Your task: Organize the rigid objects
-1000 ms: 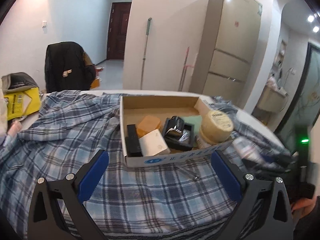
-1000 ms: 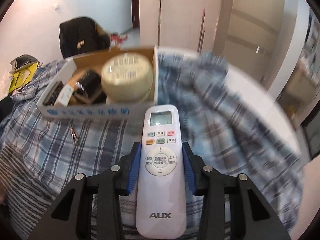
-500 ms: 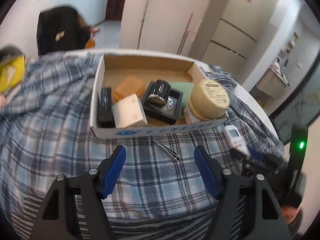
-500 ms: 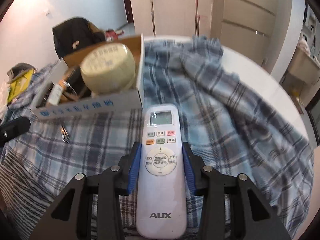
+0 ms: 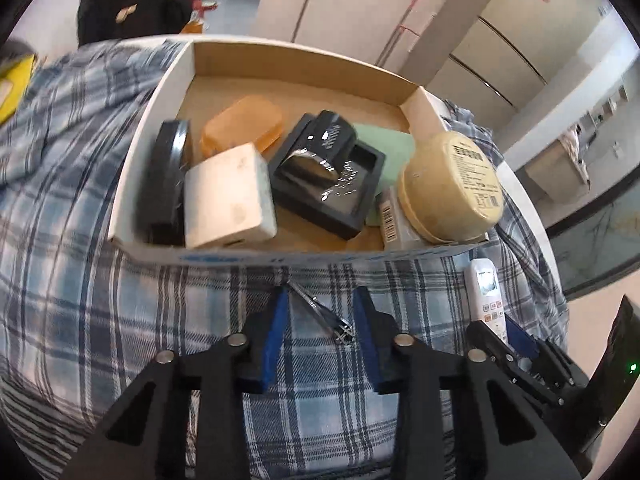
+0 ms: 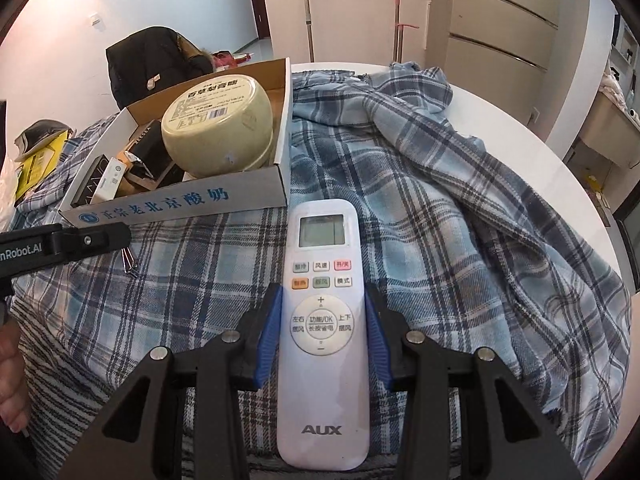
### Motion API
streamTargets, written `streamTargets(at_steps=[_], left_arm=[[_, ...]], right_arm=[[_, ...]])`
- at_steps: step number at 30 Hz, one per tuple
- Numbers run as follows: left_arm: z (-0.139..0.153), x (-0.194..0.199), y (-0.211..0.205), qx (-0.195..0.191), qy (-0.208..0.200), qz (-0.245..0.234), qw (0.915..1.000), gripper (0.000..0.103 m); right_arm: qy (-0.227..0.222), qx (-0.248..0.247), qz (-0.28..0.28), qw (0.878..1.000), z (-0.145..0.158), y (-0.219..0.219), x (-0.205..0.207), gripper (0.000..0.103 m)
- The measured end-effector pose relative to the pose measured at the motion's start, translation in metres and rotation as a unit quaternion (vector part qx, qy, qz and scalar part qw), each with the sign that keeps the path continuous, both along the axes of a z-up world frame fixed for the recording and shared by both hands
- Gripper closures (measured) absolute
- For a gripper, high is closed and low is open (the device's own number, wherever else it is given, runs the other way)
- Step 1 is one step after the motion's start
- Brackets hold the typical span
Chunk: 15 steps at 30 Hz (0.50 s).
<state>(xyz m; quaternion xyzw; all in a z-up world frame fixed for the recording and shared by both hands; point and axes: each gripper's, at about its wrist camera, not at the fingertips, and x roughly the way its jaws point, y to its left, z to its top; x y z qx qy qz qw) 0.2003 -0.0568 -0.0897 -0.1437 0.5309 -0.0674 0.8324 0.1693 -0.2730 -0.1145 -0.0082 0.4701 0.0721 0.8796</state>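
A metal nail clipper [image 5: 316,308] lies on the plaid cloth just in front of the cardboard box [image 5: 280,258]. My left gripper [image 5: 320,320] points down over it; its jaws are closing with the clipper between the blue pads, which stand apart from it. The box holds a cream round tub [image 5: 452,188], a black tray [image 5: 328,176], a white block [image 5: 230,196] and an orange case [image 5: 242,126]. My right gripper [image 6: 322,300] is shut on a white AUX remote [image 6: 322,264], low over the cloth by the box's right corner [image 6: 280,184]. The right wrist view also shows the clipper [image 6: 129,264].
A blue plaid shirt [image 6: 440,200] covers the round white table [image 6: 520,128]. A dark jacket [image 6: 152,60] hangs on a chair behind the box. A yellow bag [image 6: 36,160] lies far left. A person's hand [image 6: 12,380] shows at the lower left.
My left gripper has dropped and tilted down toward the nail clipper, and its jaws have narrowed from wide apart to either side of it. The right gripper with the remote sank slightly, then held still.
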Motion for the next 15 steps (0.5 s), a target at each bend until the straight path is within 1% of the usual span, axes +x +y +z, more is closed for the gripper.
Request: streamTargets(at_steps=[2, 3, 4, 6, 8, 10, 13, 15], left_arm=[[0.003, 0.000, -0.008, 0.023, -0.007, -0.014, 0.9996, 0.073], [0.005, -0.001, -0.012, 0.036, -0.013, -0.022, 0.9990, 0.077], [0.006, 0.000, -0.014, 0.040, -0.016, -0.028, 0.9987, 0.081], [0.009, -0.002, -0.019, 0.035, -0.020, -0.043, 0.9982, 0.085], [0.012, -0.005, -0.025, 0.030, -0.023, -0.060, 0.9974, 0.086], [0.014, -0.006, -0.031, 0.034, -0.018, -0.078, 0.9962, 0.086], [0.013, -0.007, -0.036, 0.039, -0.020, -0.083, 0.9956, 0.086], [0.009, -0.005, -0.037, 0.038, -0.012, -0.088, 0.9953, 0.086]], right_arm=[[0.000, -0.001, 0.001, 1.000, 0.000, 0.000, 0.000, 0.064], [0.000, -0.001, 0.002, 1.000, 0.000, 0.000, 0.000, 0.064], [0.000, -0.002, 0.003, 1.000, 0.000, 0.001, 0.000, 0.064], [0.000, -0.003, 0.003, 1.000, 0.000, 0.001, 0.000, 0.064], [0.000, -0.003, 0.004, 1.000, 0.000, 0.001, 0.000, 0.064], [0.001, -0.003, 0.004, 1.000, 0.000, 0.001, 0.000, 0.064], [0.001, -0.006, 0.005, 1.000, 0.000, 0.002, -0.001, 0.064], [0.001, -0.008, 0.008, 1.000, 0.000, 0.003, -0.002, 0.064]])
